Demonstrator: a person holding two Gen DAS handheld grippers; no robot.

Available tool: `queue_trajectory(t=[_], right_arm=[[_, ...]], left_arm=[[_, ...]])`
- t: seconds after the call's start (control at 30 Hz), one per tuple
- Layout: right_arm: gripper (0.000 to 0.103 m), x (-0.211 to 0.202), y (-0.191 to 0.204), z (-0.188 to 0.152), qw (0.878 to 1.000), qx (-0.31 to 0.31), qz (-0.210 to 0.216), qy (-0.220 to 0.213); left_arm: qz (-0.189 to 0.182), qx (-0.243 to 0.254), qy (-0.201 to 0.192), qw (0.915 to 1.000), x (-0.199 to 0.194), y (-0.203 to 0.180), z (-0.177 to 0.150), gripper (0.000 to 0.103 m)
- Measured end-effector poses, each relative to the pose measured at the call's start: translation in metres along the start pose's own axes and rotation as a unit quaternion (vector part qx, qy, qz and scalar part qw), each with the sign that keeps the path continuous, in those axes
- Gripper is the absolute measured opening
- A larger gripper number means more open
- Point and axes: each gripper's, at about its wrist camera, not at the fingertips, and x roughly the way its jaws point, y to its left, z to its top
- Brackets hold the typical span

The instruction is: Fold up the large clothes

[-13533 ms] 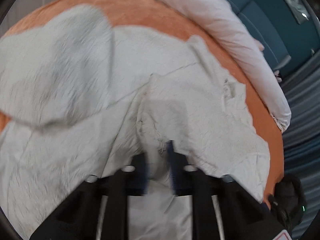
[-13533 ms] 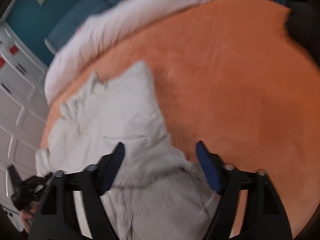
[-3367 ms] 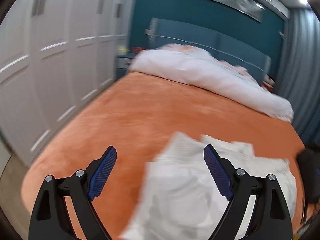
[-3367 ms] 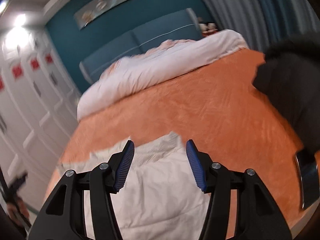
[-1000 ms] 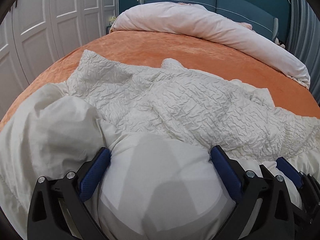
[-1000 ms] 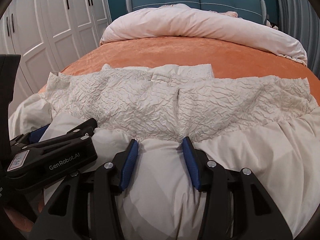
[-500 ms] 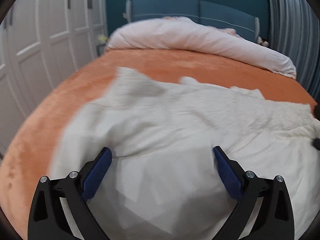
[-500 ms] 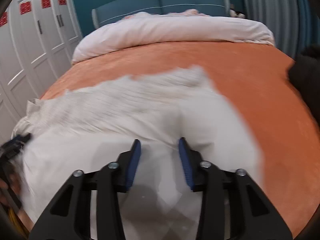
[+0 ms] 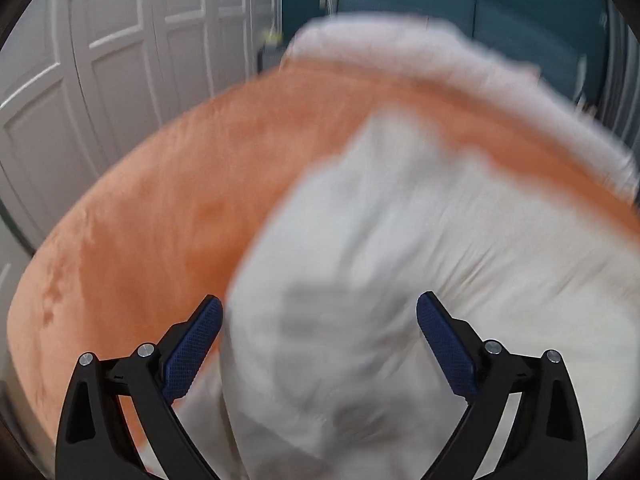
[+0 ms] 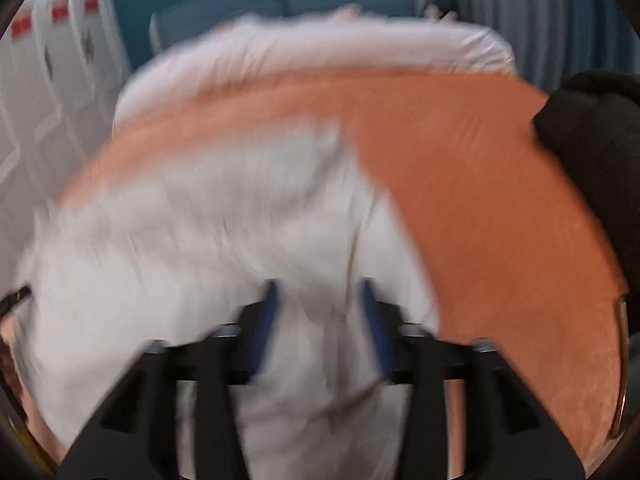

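A large white garment lies folded over on the orange bed cover; both views are motion-blurred. My left gripper is wide open just above the garment's near left edge, with nothing between its blue pads. My right gripper has its jaws partly closed with white garment fabric bunched between the pads; the blur hides how firm the hold is.
A rolled white duvet lies across the head of the bed before a blue headboard. White wardrobe doors stand on the left. A black garment lies at the bed's right edge.
Both grippers have swung quickly over the garment. The crinkled layer seen a second ago is now covered by smooth white fabric. The left gripper stays open.
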Motion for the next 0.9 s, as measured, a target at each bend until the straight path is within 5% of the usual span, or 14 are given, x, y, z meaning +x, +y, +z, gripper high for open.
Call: queue_trajectory(t=[0.07,0.23,0.27,0.3,0.33,0.37,0.43,0.5,0.63,0.73,0.83,0.9], right_arm=[[0.078,0.0,0.0,0.026,1.0,0.012,-0.005,-0.021],[0.085,0.078,0.003,0.07,0.997,0.035,-0.007,0.063],[0.07,0.097,0.005,0.069,0.995,0.034,-0.008,0.091],[0.06,0.106,0.011,0.065,0.993,0.033,-0.011,0.112],[0.039,0.113,0.017,0.064,0.991,0.032,-0.009,0.126],[0.022,0.107,0.023,0.069,0.994,0.024,0.012,0.11],[0.018,0.08,0.03,0.078,0.998,0.014,0.04,0.055],[0.017,0.064,0.027,0.082,0.998,0.022,0.061,0.017],[0.027,0.129,0.016,0.04,0.995,0.009,0.021,0.1],[0.03,0.127,0.018,0.05,0.994,0.022,0.013,0.103],[0.036,0.089,0.026,0.065,0.999,0.032,-0.021,0.038],[0.037,0.059,0.051,0.079,0.999,0.022,0.023,-0.017]], left_arm=[[-0.015,-0.003,-0.02,0.9997,-0.008,-0.005,0.029,0.097],[-0.041,-0.013,0.045,0.998,0.055,-0.017,0.08,0.097],[-0.039,-0.024,0.076,0.9961,0.078,-0.018,0.082,0.094],[-0.04,-0.038,0.102,0.9932,0.096,-0.017,0.08,0.069],[-0.045,-0.057,0.135,0.9882,0.112,-0.015,0.076,0.05],[-0.048,-0.068,0.139,0.9868,0.113,-0.013,0.072,0.044],[-0.057,-0.067,0.11,0.9901,0.102,-0.01,0.072,0.025],[-0.051,-0.047,0.089,0.9936,0.094,-0.011,0.069,0.022],[-0.003,-0.008,0.102,0.9947,0.124,-0.019,0.045,0.029],[0.04,0.006,0.093,0.9948,0.128,-0.028,0.041,0.037],[0.031,-0.006,0.082,0.9961,0.128,-0.02,0.038,0.042],[0.022,-0.02,0.076,0.9966,0.132,-0.013,0.036,0.045]])
